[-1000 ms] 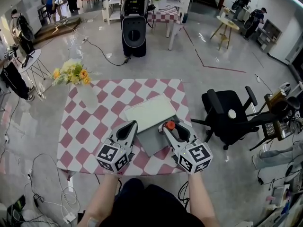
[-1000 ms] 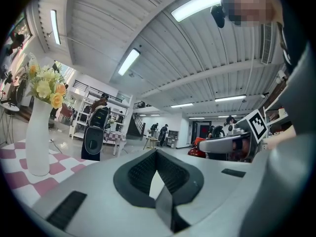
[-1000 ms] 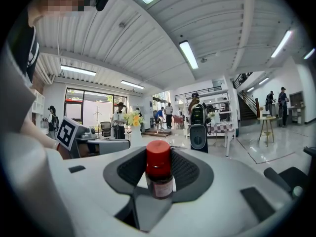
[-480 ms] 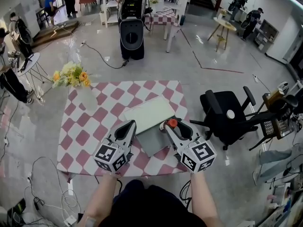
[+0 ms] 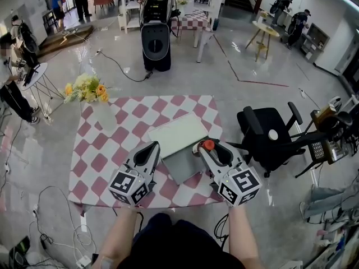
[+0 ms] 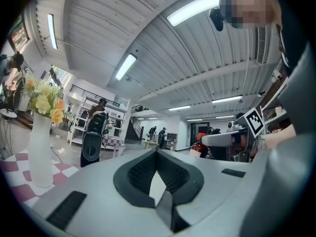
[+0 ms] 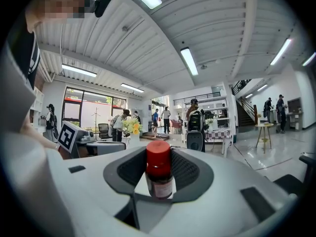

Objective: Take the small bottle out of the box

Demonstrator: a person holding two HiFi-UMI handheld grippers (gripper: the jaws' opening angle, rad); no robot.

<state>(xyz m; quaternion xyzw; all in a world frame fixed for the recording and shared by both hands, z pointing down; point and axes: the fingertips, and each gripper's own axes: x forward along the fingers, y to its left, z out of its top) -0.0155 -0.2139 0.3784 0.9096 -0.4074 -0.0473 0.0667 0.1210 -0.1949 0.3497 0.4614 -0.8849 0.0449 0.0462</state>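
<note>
By box [image 5: 180, 167] edge, right gripper [image 5: 208, 148] clamping bottle [image 7: 159, 175]

My left gripper [image 5: 150, 149] and right gripper [image 5: 208, 148] were a matched pair of tongs, pale grey and smooth. Each had black ribbed pads [image 7: 185, 168] set in a dark-rimmed hollow, with small black slots [image 7: 257, 200] further back. Each carried a cube [image 5: 130, 185] of black-and-white square markers at its rear, and I wore dark clothes [image 5: 174, 245].
</note>
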